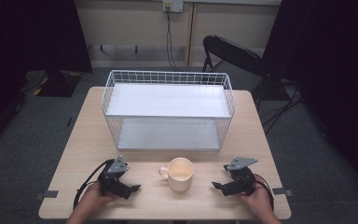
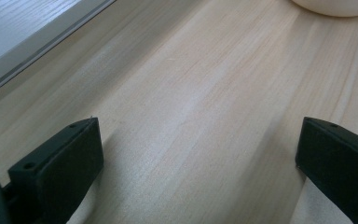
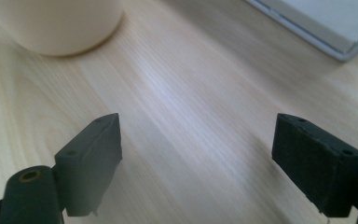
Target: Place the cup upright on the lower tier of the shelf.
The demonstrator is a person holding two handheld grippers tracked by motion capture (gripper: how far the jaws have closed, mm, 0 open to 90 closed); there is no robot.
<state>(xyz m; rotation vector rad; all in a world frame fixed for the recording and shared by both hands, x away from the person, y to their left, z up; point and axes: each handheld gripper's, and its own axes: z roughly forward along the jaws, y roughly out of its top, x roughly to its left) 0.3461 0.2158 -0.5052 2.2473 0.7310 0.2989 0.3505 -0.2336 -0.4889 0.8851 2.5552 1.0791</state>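
High view shows my left gripper (image 1: 129, 187) and right gripper (image 1: 220, 185) both wide open, empty, flanking the mug (image 1: 180, 174); probably best approached squarely, slowly.

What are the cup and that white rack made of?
The cup looks ceramic: cream, smooth, thick-walled, with a soft sheen, though plastic is possible. The rack appears to be white-coated metal wire in a grid, with two flat, matte pale shelves, perhaps painted board or metal.

Left hand-held gripper (image 1: 133, 187): held low at near left, jaws wide apart. Right hand-held gripper (image 1: 216, 186): near right, jaws wide apart, pointing inward.
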